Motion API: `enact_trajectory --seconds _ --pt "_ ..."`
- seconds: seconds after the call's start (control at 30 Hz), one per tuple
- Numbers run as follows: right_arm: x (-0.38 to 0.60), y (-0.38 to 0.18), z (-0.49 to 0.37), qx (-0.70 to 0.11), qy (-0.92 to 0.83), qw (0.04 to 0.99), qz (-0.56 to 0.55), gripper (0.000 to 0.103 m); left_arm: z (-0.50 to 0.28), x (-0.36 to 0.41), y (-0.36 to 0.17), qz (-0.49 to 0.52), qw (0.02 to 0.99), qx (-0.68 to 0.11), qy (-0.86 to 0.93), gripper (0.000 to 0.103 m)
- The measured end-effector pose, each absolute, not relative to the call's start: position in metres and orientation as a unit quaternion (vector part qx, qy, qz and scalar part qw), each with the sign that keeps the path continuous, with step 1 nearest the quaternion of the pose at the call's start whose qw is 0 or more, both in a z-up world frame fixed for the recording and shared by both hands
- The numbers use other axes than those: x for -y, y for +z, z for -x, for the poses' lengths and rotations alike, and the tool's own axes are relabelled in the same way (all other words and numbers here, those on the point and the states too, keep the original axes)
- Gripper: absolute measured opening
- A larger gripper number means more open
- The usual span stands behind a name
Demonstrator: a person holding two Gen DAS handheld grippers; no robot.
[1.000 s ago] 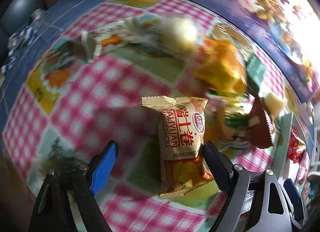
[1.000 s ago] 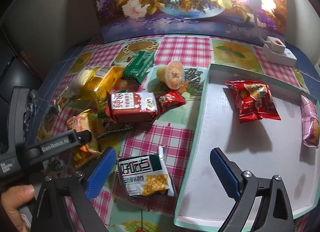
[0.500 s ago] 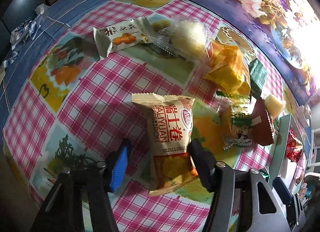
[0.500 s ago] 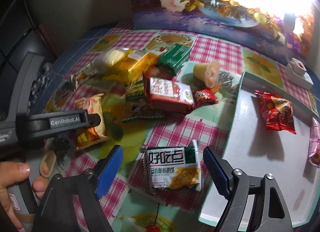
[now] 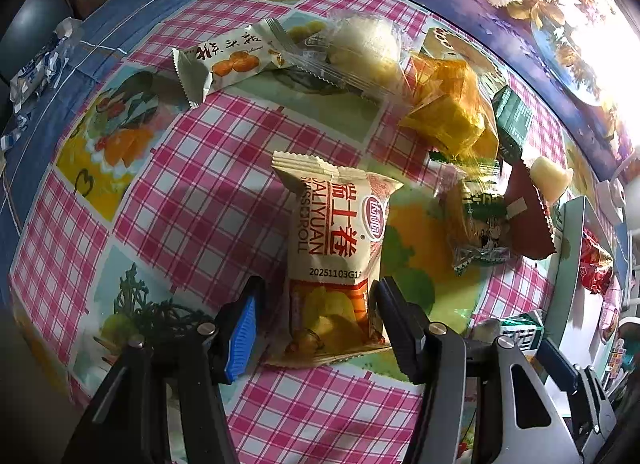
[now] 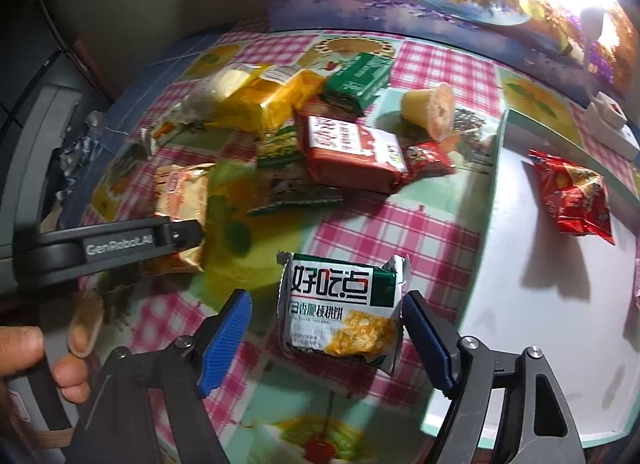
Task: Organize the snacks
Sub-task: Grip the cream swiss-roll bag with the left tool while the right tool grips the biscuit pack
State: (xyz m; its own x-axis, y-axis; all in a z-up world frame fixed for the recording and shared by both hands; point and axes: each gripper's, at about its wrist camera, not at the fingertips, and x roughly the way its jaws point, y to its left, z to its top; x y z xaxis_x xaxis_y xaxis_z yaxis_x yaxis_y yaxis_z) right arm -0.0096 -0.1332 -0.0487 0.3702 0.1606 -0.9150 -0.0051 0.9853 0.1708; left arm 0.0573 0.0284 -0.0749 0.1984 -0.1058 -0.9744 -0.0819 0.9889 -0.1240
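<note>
A cream and orange swiss roll packet point(image 5: 334, 260) lies on the checked tablecloth. My left gripper point(image 5: 316, 320) is open, its fingers on either side of the packet's lower end, the right finger close to it. The packet also shows in the right wrist view point(image 6: 182, 208), beside the left gripper's arm. A white and green biscuit packet point(image 6: 340, 312) lies between the fingers of my right gripper point(image 6: 326, 338), which is open and not touching it.
A white tray with a green rim point(image 6: 500, 152) stands at the right and holds a red packet point(image 6: 572, 192). A pile of snacks lies behind: a red packet point(image 6: 352, 152), a green box point(image 6: 356, 80), a yellow packet point(image 6: 276, 100), a jelly cup point(image 6: 432, 110). A person's hand point(image 6: 52, 360) is at the lower left.
My left gripper's fingers have closed in around the swiss roll packet's lower end. My right gripper has moved forward so the biscuit packet lies between its fingers, which have narrowed.
</note>
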Motion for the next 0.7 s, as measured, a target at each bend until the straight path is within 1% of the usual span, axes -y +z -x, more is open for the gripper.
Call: enact_trajectory --seconds 0.37,0.53,0.63,0.67,0.7 --pt "0.112 -0.071 0.003 -0.584 0.037 0.811 -0.019 0.074 -0.060 -0.027 -0.077 0.064 0.771 -0.634 -0.008 0.060" --pt "0.097 -0.076 0.001 -0.579 0.027 0.814 0.024 0.073 -0.061 -0.020 -0.078 0.053 0.772 -0.633 -0.007 0.060" --pt "0.098 -0.075 0.001 -0.577 0.024 0.816 0.019 0.068 -0.060 -0.017 -0.078 0.055 0.772 -0.633 -0.007 0.060" --pt "0.099 -0.075 0.001 -0.577 0.022 0.816 0.017 0.067 -0.060 -0.017 -0.078 0.056 0.773 -0.632 -0.007 0.057" --pt "0.099 -0.075 0.000 -0.576 0.021 0.817 0.016 0.065 -0.060 -0.017 -0.077 0.059 0.773 -0.631 -0.007 0.052"
